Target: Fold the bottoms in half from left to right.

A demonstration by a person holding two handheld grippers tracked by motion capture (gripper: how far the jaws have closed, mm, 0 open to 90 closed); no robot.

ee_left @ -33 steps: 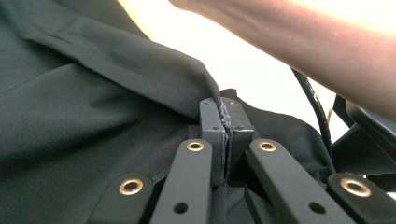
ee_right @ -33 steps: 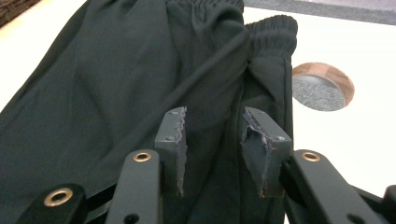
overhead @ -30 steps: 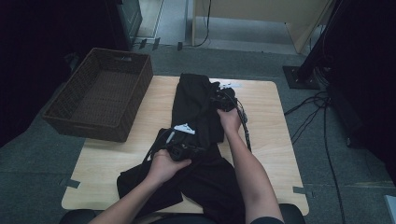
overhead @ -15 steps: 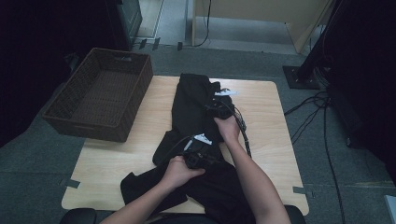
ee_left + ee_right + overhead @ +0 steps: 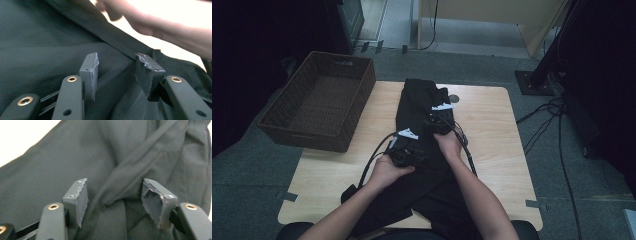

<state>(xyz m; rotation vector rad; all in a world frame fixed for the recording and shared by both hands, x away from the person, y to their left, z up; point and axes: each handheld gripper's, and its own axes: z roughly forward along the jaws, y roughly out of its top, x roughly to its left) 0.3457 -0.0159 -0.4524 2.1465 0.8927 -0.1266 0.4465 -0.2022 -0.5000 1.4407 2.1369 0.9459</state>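
a light wooden table [image 5: 492,150] carries a black garment [image 5: 419,105] and a wicker basket [image 5: 319,102].

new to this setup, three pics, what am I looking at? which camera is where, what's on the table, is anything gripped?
No robot here: a person holds a handheld two-jaw tool in each hand. The high view looks down from above the person's side of the table; the left tool and the right tool sit over a black garment spread on the wood. A brown woven basket, with nothing visible inside, stands at the table's left edge.

The other two pictures come from cameras riding on the tools, looking along their jaws. In the left gripper view the left tool stands open over the cloth, with the other hand beyond. In the right gripper view the right tool is open too, a fold of fabric lying between the jaws. Nothing is clamped.
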